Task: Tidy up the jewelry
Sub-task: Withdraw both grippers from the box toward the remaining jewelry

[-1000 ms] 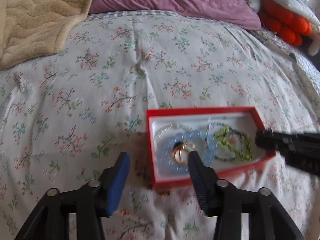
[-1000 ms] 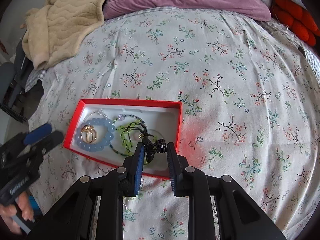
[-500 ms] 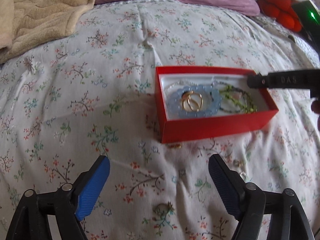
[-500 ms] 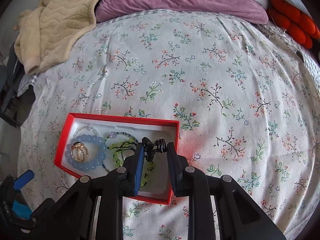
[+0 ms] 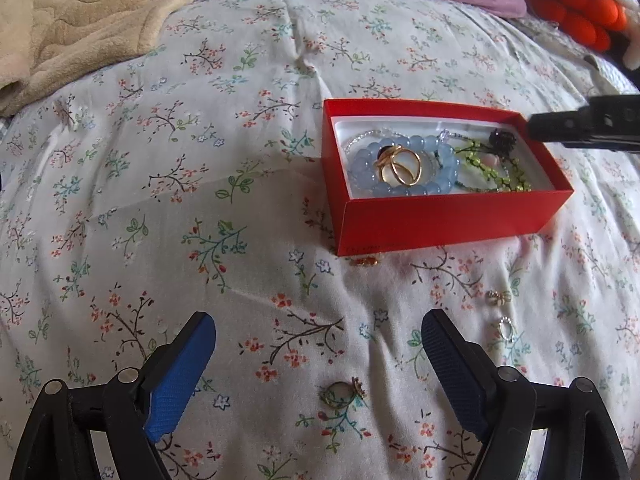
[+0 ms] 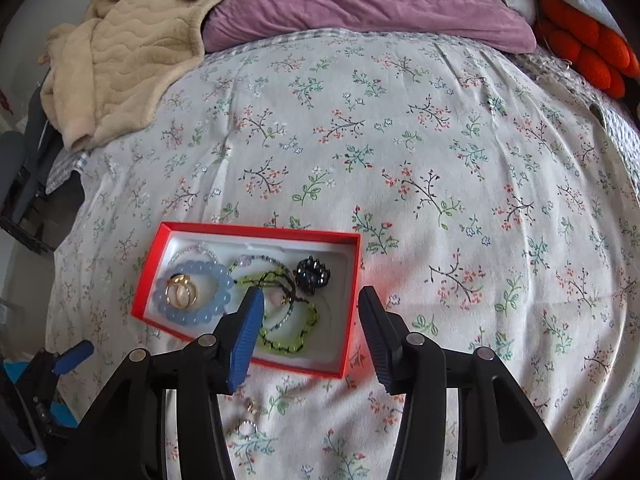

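A red jewelry box [image 5: 448,216] [image 6: 158,258] lies on the floral bedspread. It holds a blue bead bracelet [image 5: 404,190] [image 6: 216,306], gold rings [image 5: 400,168] [image 6: 182,292], a green bead strand [image 5: 496,176] [image 6: 296,344] and a black ring [image 5: 502,140] [image 6: 313,274]. My left gripper [image 5: 318,340] is open and empty, well in front of the box, just behind a loose gold ring [image 5: 342,392]. My right gripper [image 6: 310,312] is open and empty above the box's right end; it also shows in the left wrist view [image 5: 584,126].
Small loose rings lie on the bedspread in front of the box [image 5: 498,298] [image 5: 506,328] [image 6: 246,426], and a tiny gold piece [image 5: 366,260] by its front wall. A beige blanket [image 6: 120,56], purple pillow [image 6: 360,0] and orange plush [image 6: 588,52] lie at the back.
My right gripper opened and let the black ring drop into the box. My left gripper drew back from the box, staying open.
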### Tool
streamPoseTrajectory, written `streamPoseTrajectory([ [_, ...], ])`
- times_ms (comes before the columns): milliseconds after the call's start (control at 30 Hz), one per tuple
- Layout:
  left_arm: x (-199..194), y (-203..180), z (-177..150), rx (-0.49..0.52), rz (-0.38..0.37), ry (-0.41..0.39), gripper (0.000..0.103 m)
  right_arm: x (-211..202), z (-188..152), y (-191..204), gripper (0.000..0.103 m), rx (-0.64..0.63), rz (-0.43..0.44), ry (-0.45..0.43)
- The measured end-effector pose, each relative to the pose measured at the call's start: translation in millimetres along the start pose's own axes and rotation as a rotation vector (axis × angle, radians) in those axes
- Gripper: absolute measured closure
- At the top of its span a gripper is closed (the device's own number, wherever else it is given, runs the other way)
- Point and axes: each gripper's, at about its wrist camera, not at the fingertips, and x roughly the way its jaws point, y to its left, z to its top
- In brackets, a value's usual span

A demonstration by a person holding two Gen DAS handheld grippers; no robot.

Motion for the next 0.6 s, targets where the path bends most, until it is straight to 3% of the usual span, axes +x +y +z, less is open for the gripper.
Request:
streamPoseTrajectory([
  [367, -3.8, 9.6, -13.0, -0.043, 0.062, 0.033, 0.004, -31.6, -39.9, -1.2, 0.038, -0.052, -0.043, 0.008],
  [600, -4.4, 10.5, -22.9, -0.046, 0.056, 0.052, 0.001, -36.2, -70.7, 0.3, 0.023, -0.089, -0.053, 0.030],
])
